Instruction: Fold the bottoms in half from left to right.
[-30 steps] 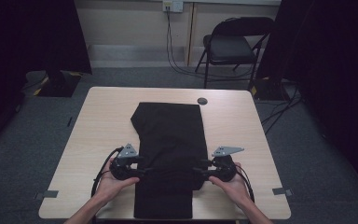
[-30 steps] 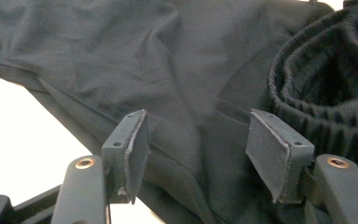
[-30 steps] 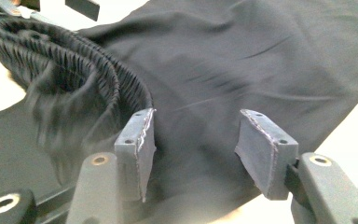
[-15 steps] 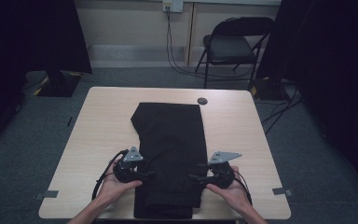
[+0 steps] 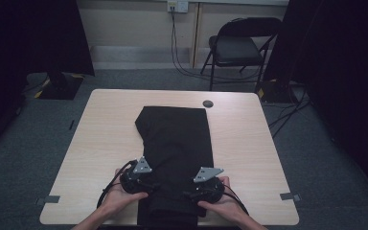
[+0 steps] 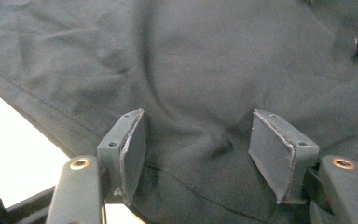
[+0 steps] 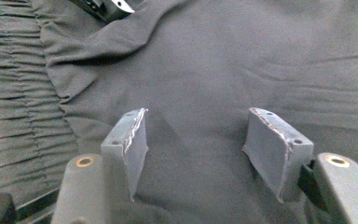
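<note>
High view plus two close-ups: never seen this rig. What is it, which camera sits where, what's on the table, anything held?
No robot here: a person holds a two-jaw tool in each hand. The high view looks down from above the person's side, showing the left gripper and right gripper at the near end of a black garment, probably trousers, laid flat on a wooden table. The other two pictures come from cameras riding on each gripper, looking along its jaws at the cloth. Both sets of jaws stand apart over the fabric, the right's having just been opening; nothing is gripped. A small dark disc lies by the far edge.
</note>
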The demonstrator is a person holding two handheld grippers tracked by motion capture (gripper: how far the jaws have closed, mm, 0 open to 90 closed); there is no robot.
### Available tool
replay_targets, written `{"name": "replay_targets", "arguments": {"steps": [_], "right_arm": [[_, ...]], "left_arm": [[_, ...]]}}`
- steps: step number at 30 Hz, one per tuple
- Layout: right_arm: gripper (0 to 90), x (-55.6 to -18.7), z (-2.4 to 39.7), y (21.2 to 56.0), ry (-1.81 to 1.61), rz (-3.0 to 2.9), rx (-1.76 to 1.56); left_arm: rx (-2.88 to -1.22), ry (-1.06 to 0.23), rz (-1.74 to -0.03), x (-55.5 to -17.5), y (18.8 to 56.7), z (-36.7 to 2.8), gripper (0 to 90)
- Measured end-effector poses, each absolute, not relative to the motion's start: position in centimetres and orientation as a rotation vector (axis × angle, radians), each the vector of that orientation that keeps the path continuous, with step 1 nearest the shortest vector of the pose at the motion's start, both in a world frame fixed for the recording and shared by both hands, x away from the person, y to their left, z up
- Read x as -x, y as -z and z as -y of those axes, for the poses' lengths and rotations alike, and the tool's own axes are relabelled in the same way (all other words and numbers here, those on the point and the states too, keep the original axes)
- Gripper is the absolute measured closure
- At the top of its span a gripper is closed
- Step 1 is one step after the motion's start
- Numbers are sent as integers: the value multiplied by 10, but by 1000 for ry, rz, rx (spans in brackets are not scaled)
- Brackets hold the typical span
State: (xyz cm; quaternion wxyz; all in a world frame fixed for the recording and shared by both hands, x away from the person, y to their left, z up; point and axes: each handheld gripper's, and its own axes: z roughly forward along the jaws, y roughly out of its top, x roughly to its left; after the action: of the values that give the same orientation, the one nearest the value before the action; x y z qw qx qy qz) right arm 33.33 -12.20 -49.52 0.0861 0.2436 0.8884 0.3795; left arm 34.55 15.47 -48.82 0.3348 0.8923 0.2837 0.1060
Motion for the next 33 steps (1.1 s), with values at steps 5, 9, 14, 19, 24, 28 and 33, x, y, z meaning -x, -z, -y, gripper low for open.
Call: {"name": "replay_targets", "arguments": {"steps": [5, 9, 14, 19, 24, 28, 33], "right_arm": [[384, -322, 128, 492, -1127, -2719, -713], [383, -310, 135, 488, -1145, -2801, -737], [380, -321, 140, 472, -1266, -2690, -781], [378, -379, 138, 464, -1267, -2526, -891], [389, -432, 124, 474, -1196, -2482, -957], [416, -462, 115, 489, -1126, -2432, -1007], [400, -468, 114, 499, -1129, -2446, -1023]], "left_arm": [[-2352, -220, -746, -326, 485, -150, 365], [-2355, -110, -732, -313, 481, -153, 396], [-2245, -156, -800, -337, 471, -163, 385], [-2209, -241, -888, -394, 471, -172, 415], [-2195, -286, -976, -441, 485, -173, 471], [-2171, -354, -1003, -458, 491, -167, 490], [-2204, -368, -942, -448, 493, -164, 482]]}}
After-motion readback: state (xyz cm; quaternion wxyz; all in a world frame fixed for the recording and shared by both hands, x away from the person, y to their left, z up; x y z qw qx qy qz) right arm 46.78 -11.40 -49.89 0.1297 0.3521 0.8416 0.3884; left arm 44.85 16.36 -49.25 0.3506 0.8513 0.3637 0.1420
